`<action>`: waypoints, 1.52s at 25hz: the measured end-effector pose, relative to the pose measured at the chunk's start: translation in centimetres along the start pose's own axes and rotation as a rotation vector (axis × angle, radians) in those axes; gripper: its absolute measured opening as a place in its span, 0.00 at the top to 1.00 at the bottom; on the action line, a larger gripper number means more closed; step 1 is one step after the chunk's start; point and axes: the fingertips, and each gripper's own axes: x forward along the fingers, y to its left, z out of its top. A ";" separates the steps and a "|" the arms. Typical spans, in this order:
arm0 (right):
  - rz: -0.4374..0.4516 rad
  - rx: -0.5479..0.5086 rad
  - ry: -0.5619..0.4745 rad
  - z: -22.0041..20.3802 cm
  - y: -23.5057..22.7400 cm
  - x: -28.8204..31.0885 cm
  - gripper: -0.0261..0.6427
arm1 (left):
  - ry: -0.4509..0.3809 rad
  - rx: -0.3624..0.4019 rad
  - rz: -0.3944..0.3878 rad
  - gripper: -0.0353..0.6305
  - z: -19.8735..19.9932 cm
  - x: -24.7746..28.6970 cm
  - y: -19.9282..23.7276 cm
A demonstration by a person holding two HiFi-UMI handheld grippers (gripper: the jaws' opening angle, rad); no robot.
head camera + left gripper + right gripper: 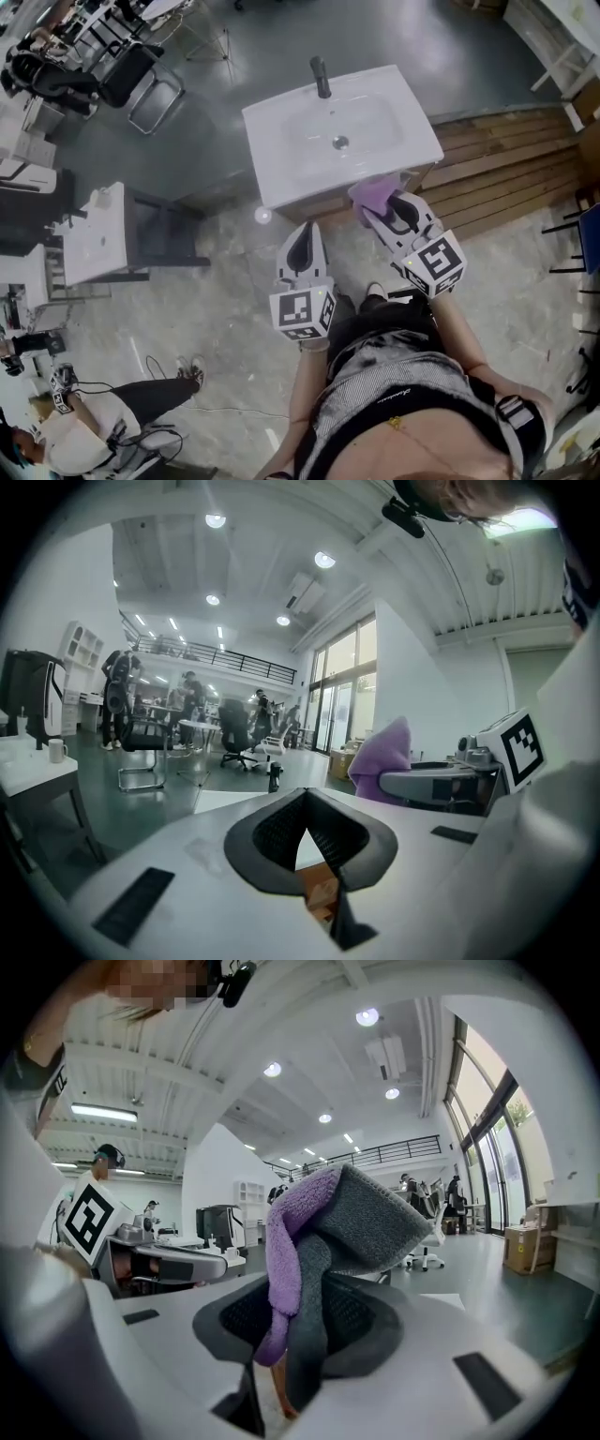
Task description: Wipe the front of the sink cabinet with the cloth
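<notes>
The left gripper (pixel 303 236) hangs just near of the sink (pixel 281 185), jaws drawn together on nothing, probably kept out of the way. Right of it the cabinet (pixel 323 205) front shows as a brown strip under the rim. The cloth (pixel 373 194) sits bunched at the sink's near right edge, pinched in the right gripper (pixel 398 211), seemingly ready for wiping

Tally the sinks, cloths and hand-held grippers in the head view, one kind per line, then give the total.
Sinks: 2
Cloths: 1, purple, held in the right hand-held gripper
Hand-held grippers: 2, left and right
Total: 5
</notes>
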 end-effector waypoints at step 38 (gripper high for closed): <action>-0.189 0.088 0.117 -5.5 2.3 9.9 0.69 | 0.131 -0.054 -0.043 0.94 -6.3 3.0 16.1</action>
